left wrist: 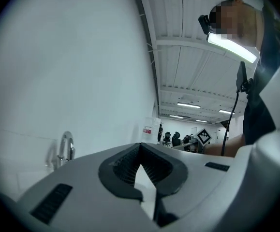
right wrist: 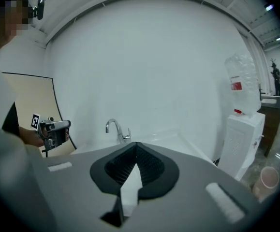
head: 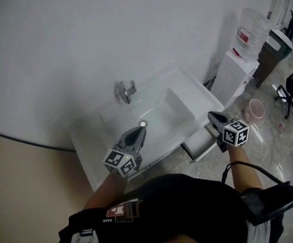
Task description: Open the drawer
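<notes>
With the left gripper and the right gripper both closed on nothing above the sink, the drawer sits just below the right gripper, seemingly part-way out, so that gripper should part its jaws, drop to the front edge and pull straight.

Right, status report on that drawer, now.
Left gripper and right gripper shut, empty. Drawer under sink pulled out. Nothing in the way.
</notes>
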`<state>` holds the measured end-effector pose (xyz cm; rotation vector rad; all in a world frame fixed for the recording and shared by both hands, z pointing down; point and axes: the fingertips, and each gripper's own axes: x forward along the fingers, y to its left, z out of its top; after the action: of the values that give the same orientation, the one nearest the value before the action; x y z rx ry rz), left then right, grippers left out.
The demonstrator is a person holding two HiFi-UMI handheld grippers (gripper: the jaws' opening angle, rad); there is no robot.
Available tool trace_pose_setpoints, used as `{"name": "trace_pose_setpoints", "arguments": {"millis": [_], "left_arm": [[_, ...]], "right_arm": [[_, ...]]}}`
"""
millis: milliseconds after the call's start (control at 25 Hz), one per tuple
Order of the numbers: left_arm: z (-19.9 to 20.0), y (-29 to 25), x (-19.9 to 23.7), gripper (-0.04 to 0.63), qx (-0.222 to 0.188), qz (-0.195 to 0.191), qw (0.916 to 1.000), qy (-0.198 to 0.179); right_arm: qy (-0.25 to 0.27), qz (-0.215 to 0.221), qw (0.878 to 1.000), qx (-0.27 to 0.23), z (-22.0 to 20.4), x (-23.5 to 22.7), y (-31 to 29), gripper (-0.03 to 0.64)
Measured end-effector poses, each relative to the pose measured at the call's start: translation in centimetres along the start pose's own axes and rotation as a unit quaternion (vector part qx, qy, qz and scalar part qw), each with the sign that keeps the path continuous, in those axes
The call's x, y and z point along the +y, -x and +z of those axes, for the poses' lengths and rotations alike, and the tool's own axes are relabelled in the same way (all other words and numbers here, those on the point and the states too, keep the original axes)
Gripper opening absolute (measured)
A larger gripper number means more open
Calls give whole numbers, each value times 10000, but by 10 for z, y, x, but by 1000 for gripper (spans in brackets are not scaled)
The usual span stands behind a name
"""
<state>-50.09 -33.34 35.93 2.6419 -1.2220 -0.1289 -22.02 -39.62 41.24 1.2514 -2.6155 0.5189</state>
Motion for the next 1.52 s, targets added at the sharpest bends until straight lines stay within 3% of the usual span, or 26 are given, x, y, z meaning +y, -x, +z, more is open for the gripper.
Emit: {"name": "trace_pose_setpoints", "arguments": {"millis": [240, 600, 800, 1040, 1320, 1520], "left_arm": [[19, 69, 45, 0, -296, 877, 9957, -4], [42, 180, 102, 0, -577, 1997, 9777, 289], [51, 224, 133, 0, -638, 2161, 9738, 317], [71, 271, 168, 0, -782, 2198, 9720, 264], [71, 295, 187, 0, -615, 2273, 9715, 282], [69, 283, 186, 0, -686, 2556, 9640, 238]], "right_arm": [[307, 670, 9973, 77, 28, 54, -55, 0], [608, 1602, 9850, 215, 54, 146, -144, 0], [759, 1888, 9789, 167, 66, 204, -174, 0], [765, 1842, 9799, 27, 82, 244, -201, 2], [647, 2003, 9776, -21, 84, 271, -225, 0], [686, 2367, 9691, 43, 82, 259, -234, 2]]}}
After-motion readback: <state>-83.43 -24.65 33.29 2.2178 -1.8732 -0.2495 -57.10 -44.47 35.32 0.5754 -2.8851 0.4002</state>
